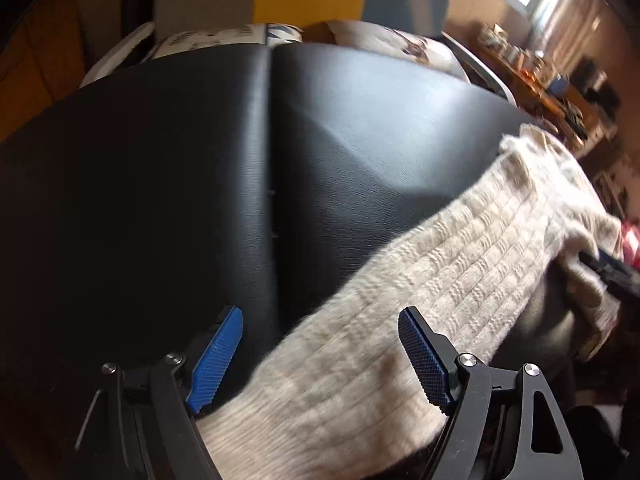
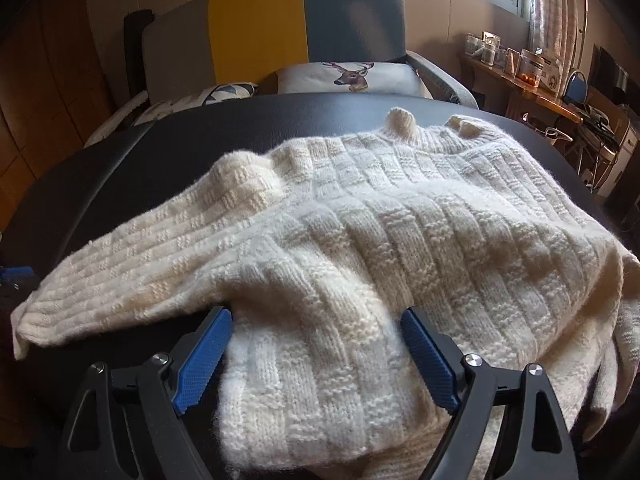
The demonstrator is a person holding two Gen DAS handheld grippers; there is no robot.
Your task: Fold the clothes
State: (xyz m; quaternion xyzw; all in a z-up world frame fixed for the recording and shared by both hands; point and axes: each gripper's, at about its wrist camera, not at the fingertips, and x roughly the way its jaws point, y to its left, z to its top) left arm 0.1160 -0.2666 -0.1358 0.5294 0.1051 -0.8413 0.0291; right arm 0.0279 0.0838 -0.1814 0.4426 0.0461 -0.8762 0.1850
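Because the black padded table (image 2: 160, 152) is slick and dark, the cream knit sweater (image 2: 380, 220) can slide on it when one edge is pulled, and the fold would then drift off square. The sweater lies spread over the table's centre and 3 o'clock side in the right wrist view, its collar toward 12 o'clock and one sleeve (image 2: 120, 272) trailing toward 9 o'clock. That sleeve ends near the table edge; a tug could drop it over the side. The knit is thick and loose, so a shallow bite may catch only the top layer. The right gripper (image 2: 316, 356) stands wide apart with the hem region between its blue pads, holding nothing. The left gripper (image 1: 320, 352) is likewise wide, with the sleeve (image 1: 400, 300) passing between its fingers, not clamped. Hidden items: the sweater's 3 o'clock edge hangs out of frame, the second sleeve cannot be located, and the left wrist view is motion-blurred. The far-wall shelf clutter (image 2: 520, 64) is too small to identify.
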